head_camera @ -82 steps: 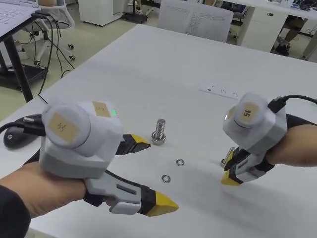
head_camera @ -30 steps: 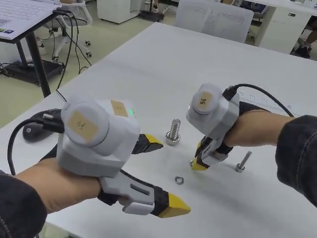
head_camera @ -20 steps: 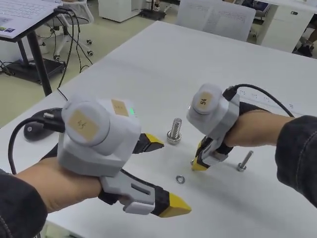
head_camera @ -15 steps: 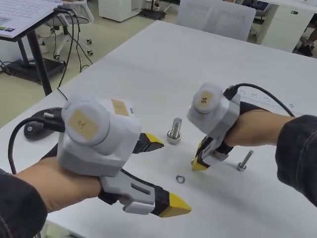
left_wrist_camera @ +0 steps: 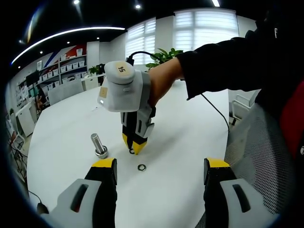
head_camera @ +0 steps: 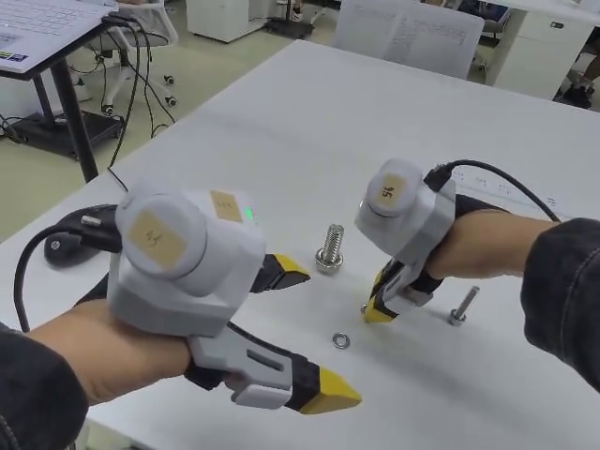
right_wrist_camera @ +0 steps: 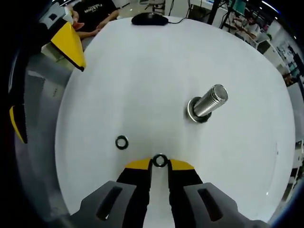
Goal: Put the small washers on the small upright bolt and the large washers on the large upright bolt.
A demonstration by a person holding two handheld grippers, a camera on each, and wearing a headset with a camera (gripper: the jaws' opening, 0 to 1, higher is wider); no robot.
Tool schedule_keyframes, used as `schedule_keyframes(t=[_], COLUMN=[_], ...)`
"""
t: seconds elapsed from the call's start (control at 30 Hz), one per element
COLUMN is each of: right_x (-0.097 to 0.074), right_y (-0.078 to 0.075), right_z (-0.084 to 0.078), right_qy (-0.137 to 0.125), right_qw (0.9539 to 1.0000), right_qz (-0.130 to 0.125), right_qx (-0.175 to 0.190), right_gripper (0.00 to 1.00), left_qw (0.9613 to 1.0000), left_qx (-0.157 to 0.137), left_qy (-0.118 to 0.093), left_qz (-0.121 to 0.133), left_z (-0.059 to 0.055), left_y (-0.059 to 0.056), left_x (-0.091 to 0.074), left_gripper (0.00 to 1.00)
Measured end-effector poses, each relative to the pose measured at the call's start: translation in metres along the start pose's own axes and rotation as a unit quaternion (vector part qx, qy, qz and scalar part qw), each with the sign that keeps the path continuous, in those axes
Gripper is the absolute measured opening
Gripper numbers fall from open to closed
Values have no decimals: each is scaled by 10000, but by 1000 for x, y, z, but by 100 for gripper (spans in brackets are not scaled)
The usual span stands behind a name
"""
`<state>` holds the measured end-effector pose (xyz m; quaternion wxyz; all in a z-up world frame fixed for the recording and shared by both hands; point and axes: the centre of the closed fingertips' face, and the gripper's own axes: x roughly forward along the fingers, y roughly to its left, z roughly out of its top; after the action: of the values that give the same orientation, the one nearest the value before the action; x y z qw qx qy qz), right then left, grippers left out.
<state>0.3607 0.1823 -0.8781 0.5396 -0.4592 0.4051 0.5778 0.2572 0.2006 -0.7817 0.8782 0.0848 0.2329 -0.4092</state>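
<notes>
Washer (right_wrist_camera: pixel 160 160) pinched in the right gripper's (head_camera: pixel 378 312) nearly-shut tips; left gripper (left_wrist_camera: pixel 160 164) wide open, empty. Next, I'd guess: lift, then thread it over the small bolt (head_camera: pixel 457 307) near its right side.

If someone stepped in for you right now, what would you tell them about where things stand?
Left gripper: open, holding nothing.
Right gripper: shut on a small washer lying on the table.
Second small washer: loose on the table between the grippers.
Large bolt upright; small bolt right of the right gripper.
Done: one washer gripped. To do: both washers onto the small bolt.
</notes>
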Motion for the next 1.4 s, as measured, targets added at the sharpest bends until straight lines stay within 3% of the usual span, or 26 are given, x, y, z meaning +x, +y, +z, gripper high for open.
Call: schedule_keyframes(t=[0.57, 0.83, 1.4], right_x=[0, -4, -30], right_y=[-1, 0, 2], right_z=[-1, -12, -40], right_qy=[-8, 73, 98], right_qw=[10000, 10000, 9997], right_qz=[-29, -37, -184], right_qx=[-70, -15, 140], right_gripper=[13, 13, 13], left_qw=[10000, 10000, 10000], left_qx=[8, 15, 33], left_qy=[6, 4, -8], left_qz=[-11, -20, -26], left_z=[0, 0, 1], left_y=[0, 0, 0], left_x=[2, 3, 4], left_gripper=[74, 74, 74])
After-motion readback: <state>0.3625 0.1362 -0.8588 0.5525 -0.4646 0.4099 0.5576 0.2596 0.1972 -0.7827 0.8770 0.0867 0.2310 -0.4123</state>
